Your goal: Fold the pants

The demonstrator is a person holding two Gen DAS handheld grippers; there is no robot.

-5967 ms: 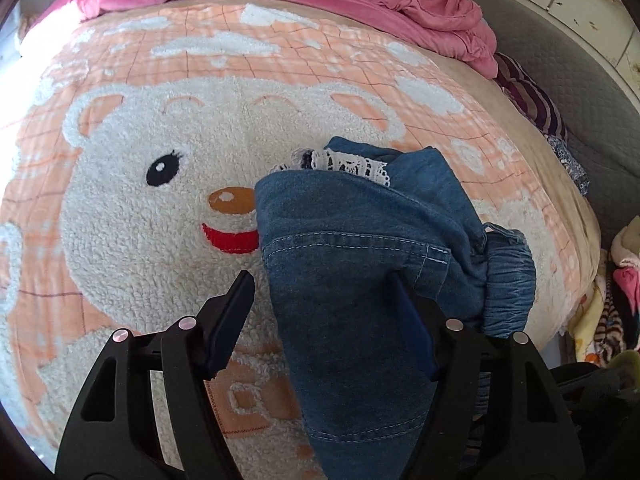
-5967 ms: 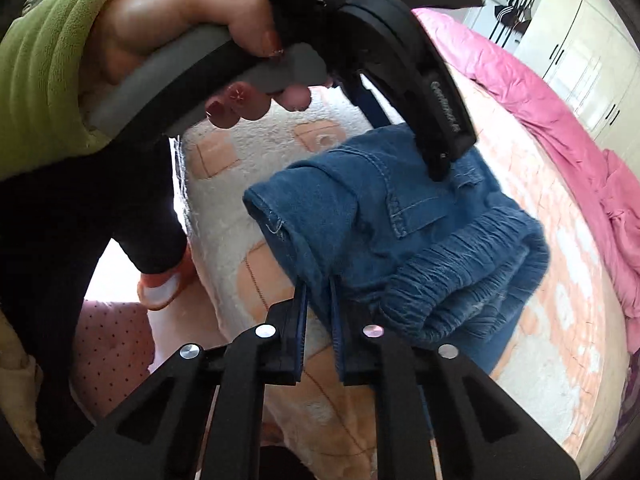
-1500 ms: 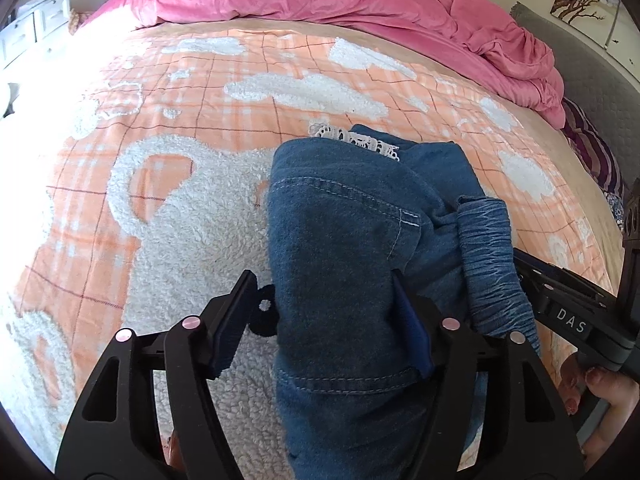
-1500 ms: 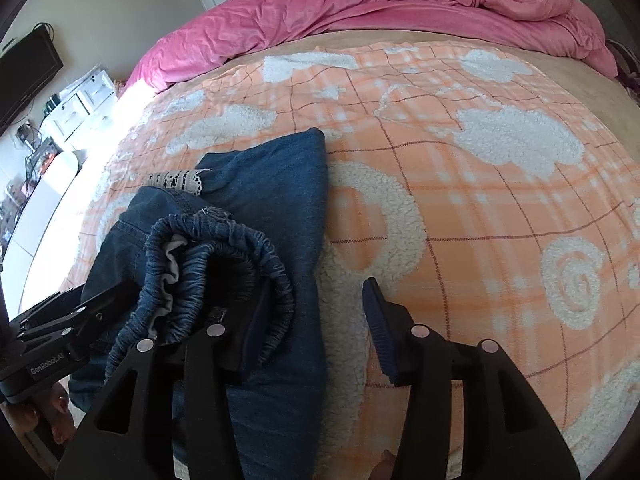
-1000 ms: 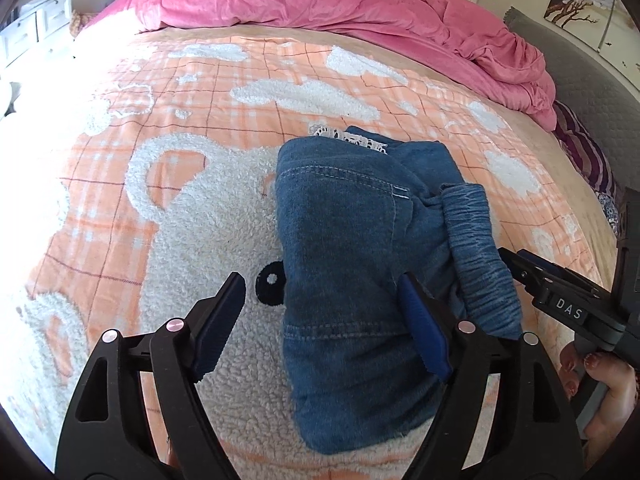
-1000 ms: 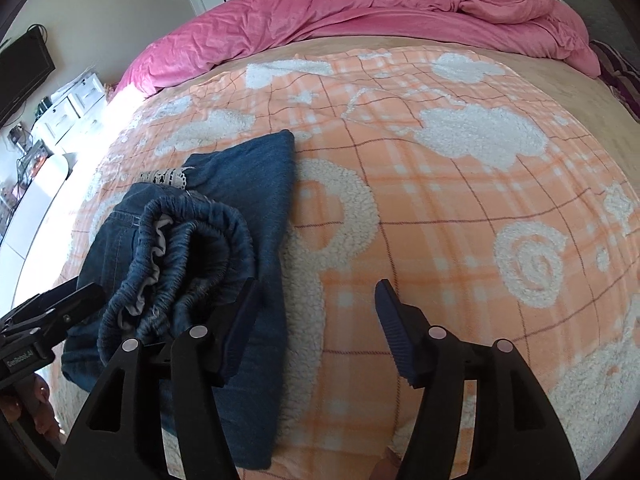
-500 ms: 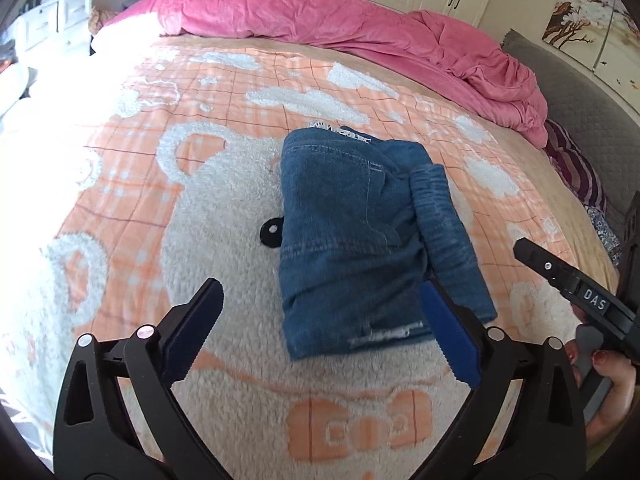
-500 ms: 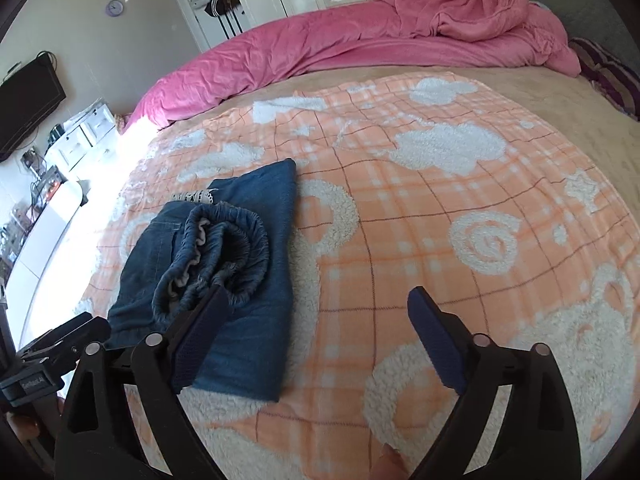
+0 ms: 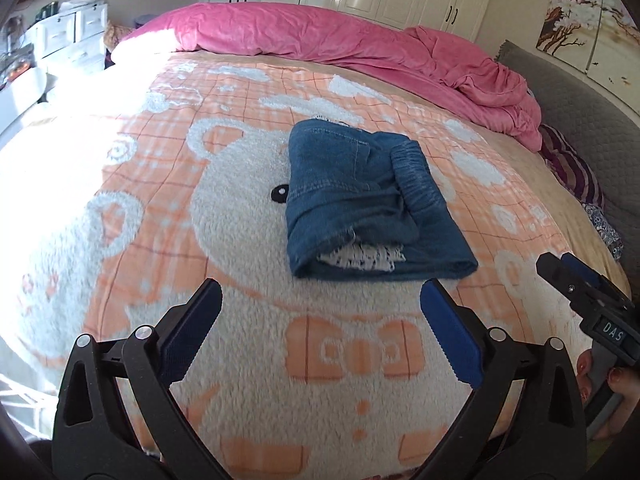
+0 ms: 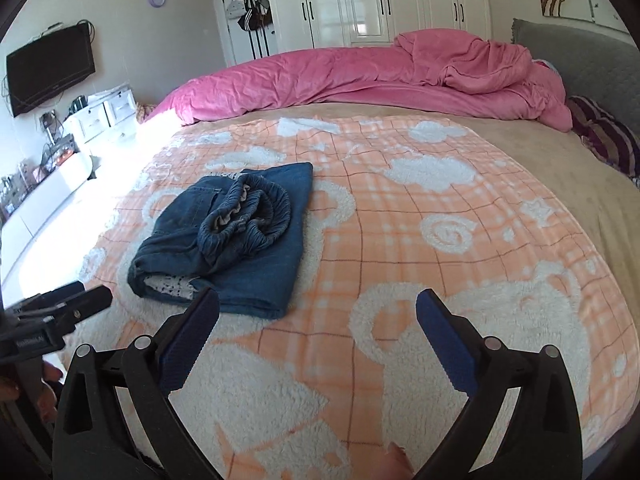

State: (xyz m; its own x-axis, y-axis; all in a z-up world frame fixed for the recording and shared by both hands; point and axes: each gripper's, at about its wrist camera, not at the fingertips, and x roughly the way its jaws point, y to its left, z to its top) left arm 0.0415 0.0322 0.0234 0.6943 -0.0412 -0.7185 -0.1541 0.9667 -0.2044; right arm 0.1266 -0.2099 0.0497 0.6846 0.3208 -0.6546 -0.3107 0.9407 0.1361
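The blue denim pants [image 9: 360,200] lie folded in a compact bundle on the orange-and-white bear blanket [image 9: 240,360]. White lace shows at the bundle's near open end, and the elastic waistband sits on top. They also show in the right wrist view [image 10: 236,236]. My left gripper [image 9: 320,316] is open and empty, held back from the pants' near edge. My right gripper [image 10: 318,320] is open and empty, to the right of the pants and apart from them. Each gripper shows at the edge of the other's view.
A rumpled pink duvet [image 9: 360,44] lies along the far side of the bed. A grey headboard [image 9: 580,96] and striped cloth [image 9: 576,168] are at the right. White wardrobes [image 10: 380,0], a wall TV [image 10: 48,72] and white drawers [image 10: 100,116] stand beyond.
Both grippers have let go of the pants, opened wide and pulled back and up from the bed. The folded pants now lie free on the blanket.
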